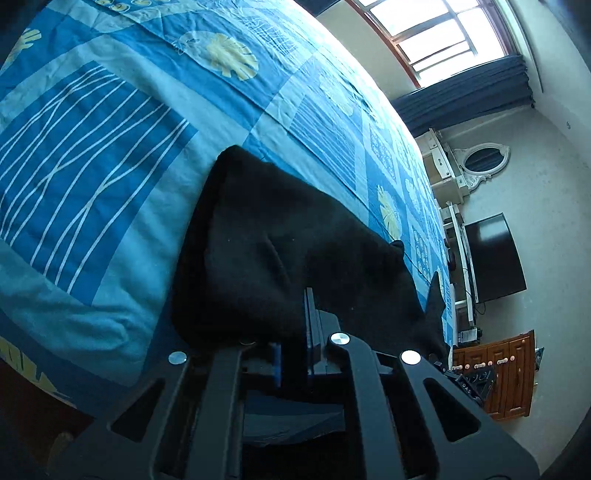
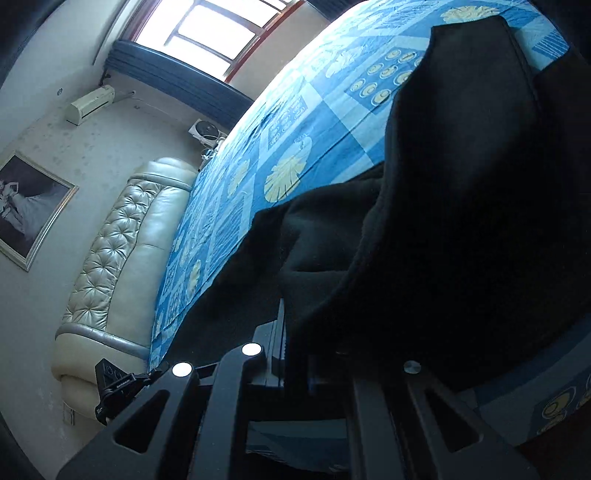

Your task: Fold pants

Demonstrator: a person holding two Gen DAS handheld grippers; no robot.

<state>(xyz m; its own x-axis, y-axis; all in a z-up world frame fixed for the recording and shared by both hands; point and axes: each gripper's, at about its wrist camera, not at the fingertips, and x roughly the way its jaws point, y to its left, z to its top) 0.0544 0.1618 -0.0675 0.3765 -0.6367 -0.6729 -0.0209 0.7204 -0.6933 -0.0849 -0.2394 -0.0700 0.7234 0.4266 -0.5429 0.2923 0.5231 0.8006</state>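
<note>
Black pants (image 1: 280, 236) lie on a bed with a blue patterned sheet (image 1: 110, 147). In the left wrist view my left gripper (image 1: 295, 325) is shut on the near edge of the pants, and the cloth drapes over the fingertips and hides them. In the right wrist view the pants (image 2: 461, 221) fill the right half, bunched and lifted. My right gripper (image 2: 291, 332) is shut on a fold of the pants, with its fingertips buried in the cloth.
The blue sheet (image 2: 295, 129) stretches far beyond the pants. A cream tufted headboard (image 2: 122, 251) stands at one end. A wall television (image 1: 495, 254), a wooden cabinet (image 1: 509, 376) and a white dresser with an oval mirror (image 1: 480, 158) stand past the other side. A window (image 1: 443, 33) is at the back.
</note>
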